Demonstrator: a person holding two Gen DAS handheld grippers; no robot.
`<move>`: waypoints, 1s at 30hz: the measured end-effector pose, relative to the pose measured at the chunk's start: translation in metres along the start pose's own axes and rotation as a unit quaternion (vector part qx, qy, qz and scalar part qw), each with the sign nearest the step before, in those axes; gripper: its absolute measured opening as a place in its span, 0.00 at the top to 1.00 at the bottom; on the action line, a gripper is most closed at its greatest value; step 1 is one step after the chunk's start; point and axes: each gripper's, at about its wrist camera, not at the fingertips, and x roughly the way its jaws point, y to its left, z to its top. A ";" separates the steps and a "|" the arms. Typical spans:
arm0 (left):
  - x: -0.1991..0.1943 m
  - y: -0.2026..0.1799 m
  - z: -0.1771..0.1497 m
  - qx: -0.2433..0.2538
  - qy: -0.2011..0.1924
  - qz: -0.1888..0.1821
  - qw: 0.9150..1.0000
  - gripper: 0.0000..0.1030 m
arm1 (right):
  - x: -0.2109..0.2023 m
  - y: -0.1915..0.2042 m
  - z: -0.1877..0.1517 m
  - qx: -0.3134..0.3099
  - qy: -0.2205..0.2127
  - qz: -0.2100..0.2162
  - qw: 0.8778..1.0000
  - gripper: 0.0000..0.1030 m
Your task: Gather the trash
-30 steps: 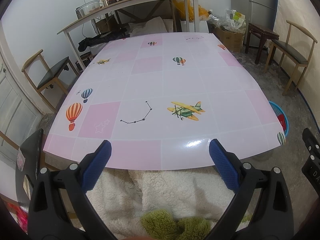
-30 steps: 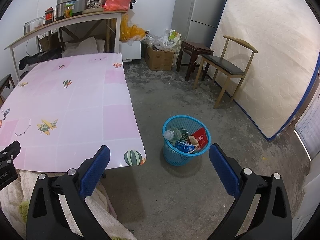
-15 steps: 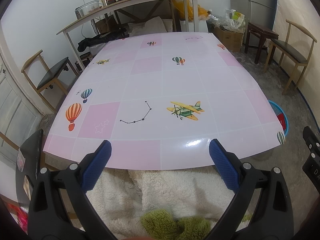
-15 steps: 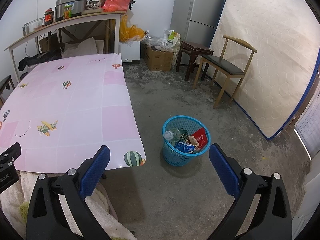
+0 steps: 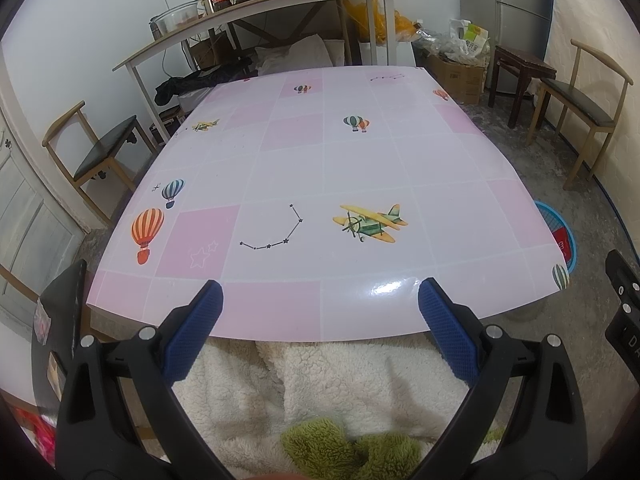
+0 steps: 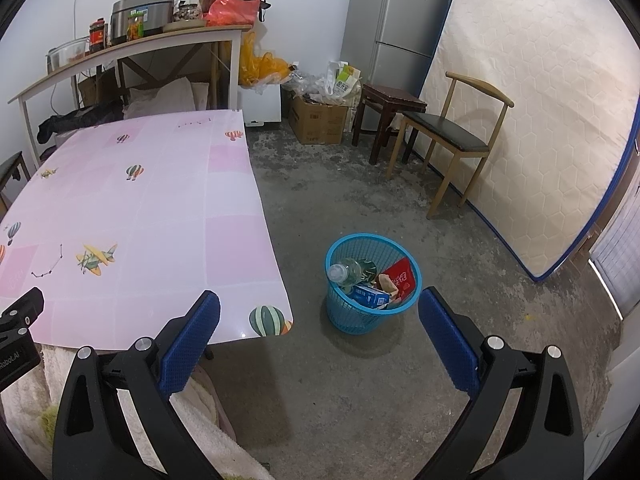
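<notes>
A blue mesh waste basket [image 6: 372, 312] stands on the concrete floor right of the table, holding a plastic bottle [image 6: 346, 271], a red packet [image 6: 400, 279] and a blue carton [image 6: 370, 295]. Its rim [image 5: 560, 226] peeks past the table edge in the left wrist view. The pink patterned table [image 5: 340, 168] carries nothing but its printed balloons and plane. My left gripper [image 5: 320, 300] is open over the table's near edge, holding nothing. My right gripper [image 6: 320, 312] is open above the floor, near the basket, also holding nothing.
A wooden chair [image 6: 452, 136] and a dark stool [image 6: 384, 116] stand by a mattress [image 6: 540, 112] leaning on the wall. A cardboard box [image 6: 318, 120], a fridge [image 6: 396, 20] and a cluttered shelf [image 6: 132, 44] line the back. Another chair [image 5: 100, 152] sits left of the table. A fleecy white garment [image 5: 340, 392] lies below.
</notes>
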 end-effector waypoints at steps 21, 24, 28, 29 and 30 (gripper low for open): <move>-0.001 0.000 0.000 0.001 0.001 0.000 1.000 0.09 | -0.003 0.003 0.006 0.001 0.000 0.001 1.000 0.06; -0.001 0.000 0.000 0.001 0.001 0.000 1.000 0.09 | -0.003 0.004 0.006 0.002 0.001 0.000 1.000 0.06; -0.001 0.000 0.000 0.001 0.000 0.000 1.000 0.09 | -0.004 0.004 0.005 0.002 0.001 0.000 1.000 0.06; 0.000 0.000 0.000 0.001 0.001 0.000 1.000 0.09 | -0.004 0.004 0.005 0.001 0.001 0.000 1.000 0.06; -0.001 0.000 0.000 0.001 0.001 0.000 1.000 0.09 | -0.004 0.004 0.006 0.001 0.001 0.000 1.000 0.06</move>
